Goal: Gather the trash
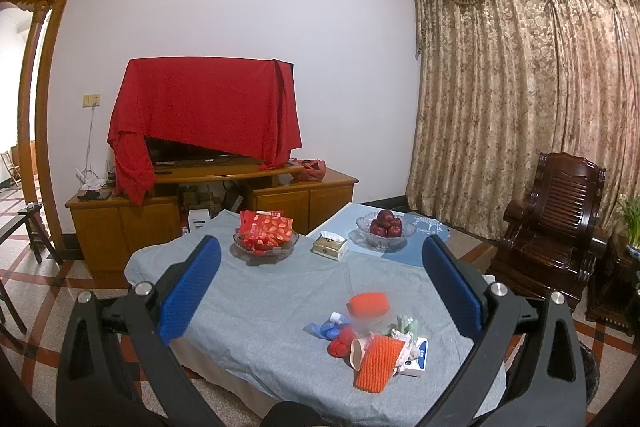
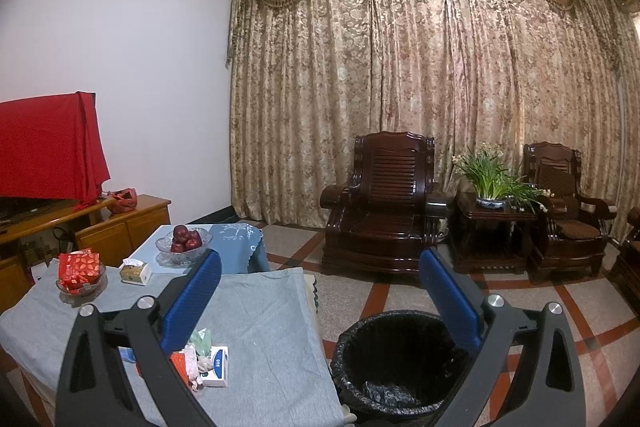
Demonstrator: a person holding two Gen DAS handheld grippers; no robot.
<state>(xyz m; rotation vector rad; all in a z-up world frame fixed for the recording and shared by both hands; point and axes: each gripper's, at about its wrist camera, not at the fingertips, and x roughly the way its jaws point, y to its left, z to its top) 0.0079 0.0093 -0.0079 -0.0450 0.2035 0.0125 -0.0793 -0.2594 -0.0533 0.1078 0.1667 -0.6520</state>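
Where hand-held gripper gapes, trash below.

Trash pile on the grey tablecloth, near its front-right corner: crumpled blue and red wrappers, paper cup on its side, white-blue small box, orange ribbed pieces. Black-lined trash bin stands on the floor just beside that tablecloth corner, upright, open.

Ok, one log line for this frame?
left claw: open, empty | right claw: open, empty | trash pile: on table, untouched | bin: beside table, black liner

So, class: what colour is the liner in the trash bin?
Black; the liner shows best in the right wrist view.
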